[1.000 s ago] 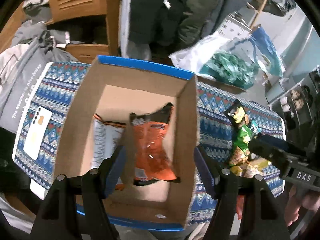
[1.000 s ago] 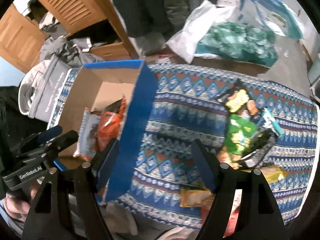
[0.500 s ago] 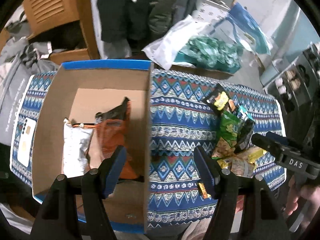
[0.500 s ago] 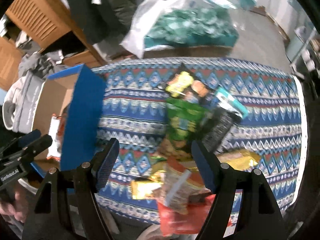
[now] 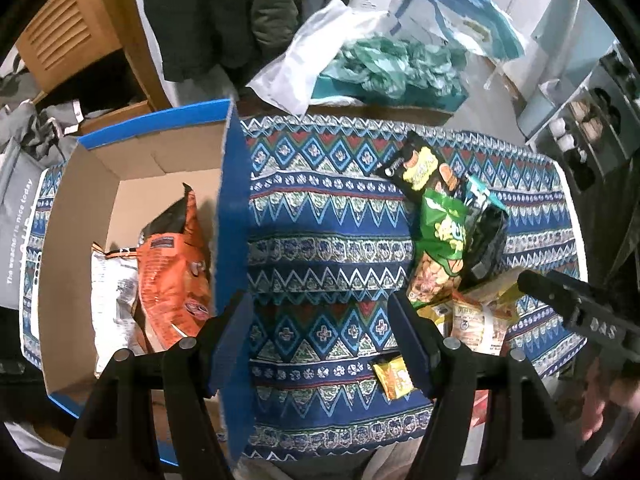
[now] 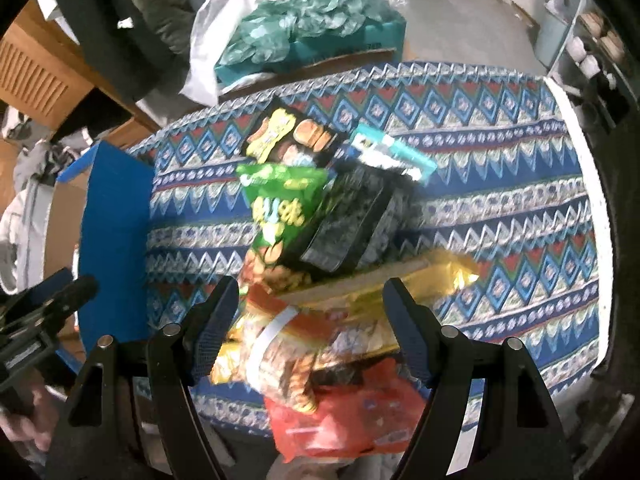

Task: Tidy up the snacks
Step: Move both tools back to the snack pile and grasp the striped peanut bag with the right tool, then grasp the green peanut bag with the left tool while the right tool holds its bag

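A blue-edged cardboard box (image 5: 80,184) stands at the table's left and holds an orange snack bag (image 5: 172,276) and a white bag (image 5: 110,292). A pile of snack bags lies at the right: a green bag (image 6: 280,208), a black pack (image 6: 348,220), a black-yellow bag (image 6: 288,136), a gold bag (image 6: 400,280) and a red bag (image 6: 344,416). My left gripper (image 5: 320,324) is open and empty over the cloth beside the box wall (image 5: 232,216). My right gripper (image 6: 308,308) is open and empty above the pile.
The table has a blue patterned cloth (image 5: 328,216). Behind it lie a white plastic bag with green contents (image 5: 380,68) and dark coats (image 5: 208,16). A grey bag (image 5: 16,200) sits at the left. Shelves (image 5: 592,128) stand at the right.
Both grippers have swung to the right. The left one has left the box and is over the cloth. The right one has come over the snack pile.
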`<state>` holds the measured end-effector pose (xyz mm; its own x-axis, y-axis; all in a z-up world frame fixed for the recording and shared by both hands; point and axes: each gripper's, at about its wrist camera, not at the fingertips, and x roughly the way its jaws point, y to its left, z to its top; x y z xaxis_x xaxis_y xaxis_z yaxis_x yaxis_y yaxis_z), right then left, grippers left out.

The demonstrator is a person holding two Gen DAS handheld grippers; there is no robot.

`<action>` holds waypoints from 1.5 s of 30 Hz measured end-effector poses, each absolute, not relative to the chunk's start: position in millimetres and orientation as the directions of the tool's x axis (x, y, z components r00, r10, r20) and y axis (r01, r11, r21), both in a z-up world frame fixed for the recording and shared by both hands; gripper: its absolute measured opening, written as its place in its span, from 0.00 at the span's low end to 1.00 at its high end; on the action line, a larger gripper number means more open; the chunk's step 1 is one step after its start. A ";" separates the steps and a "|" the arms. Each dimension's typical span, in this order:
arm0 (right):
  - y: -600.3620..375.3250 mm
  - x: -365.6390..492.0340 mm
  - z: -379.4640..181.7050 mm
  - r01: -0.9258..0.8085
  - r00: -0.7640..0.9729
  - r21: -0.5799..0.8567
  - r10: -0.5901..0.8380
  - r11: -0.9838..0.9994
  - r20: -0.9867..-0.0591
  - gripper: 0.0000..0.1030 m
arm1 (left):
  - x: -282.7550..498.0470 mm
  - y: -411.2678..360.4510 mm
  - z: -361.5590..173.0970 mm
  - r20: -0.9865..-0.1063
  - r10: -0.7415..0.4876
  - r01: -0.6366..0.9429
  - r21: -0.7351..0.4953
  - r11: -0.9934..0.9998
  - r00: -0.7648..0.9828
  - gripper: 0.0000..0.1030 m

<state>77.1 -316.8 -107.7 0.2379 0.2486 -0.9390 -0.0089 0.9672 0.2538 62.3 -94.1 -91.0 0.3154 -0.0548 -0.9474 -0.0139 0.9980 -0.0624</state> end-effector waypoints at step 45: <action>-333.5 71.4 -152.1 0.007 0.205 0.241 0.235 0.970 -0.950 0.41 | 70.2 -152.2 -142.7 -0.968 -0.018 0.078 0.001 0.997 0.250 0.74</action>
<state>71.4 -333.5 -152.1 0.2049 0.2347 -0.9502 0.0071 0.9704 0.2412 70.2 -152.2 -142.7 0.2504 -0.0185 -0.9680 0.0776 0.9970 0.0010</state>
